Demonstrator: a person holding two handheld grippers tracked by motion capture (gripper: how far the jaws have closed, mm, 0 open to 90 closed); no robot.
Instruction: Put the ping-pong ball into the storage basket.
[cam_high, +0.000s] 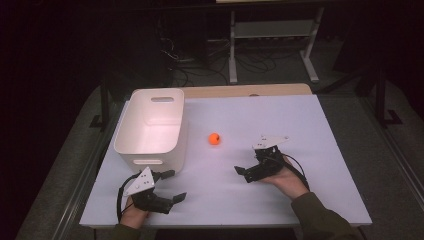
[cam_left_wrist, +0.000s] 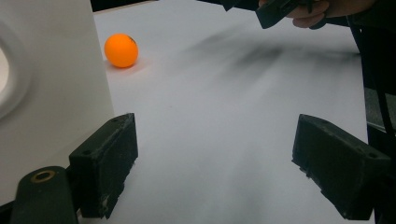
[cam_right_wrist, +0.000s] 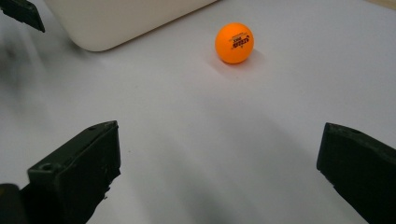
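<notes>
Right gripper view: ball (cam_right_wrist: 234, 42) lettering.

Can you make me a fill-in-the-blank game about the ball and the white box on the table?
1. The small ball on the table is ____ in colour.
2. The white bin has ____ inside it.
3. The ball lies on the table, ____ the bin.
4. The jaws of the left hand-held gripper and the right hand-held gripper stand ____.

Missing words: orange; nothing; outside; open
</notes>
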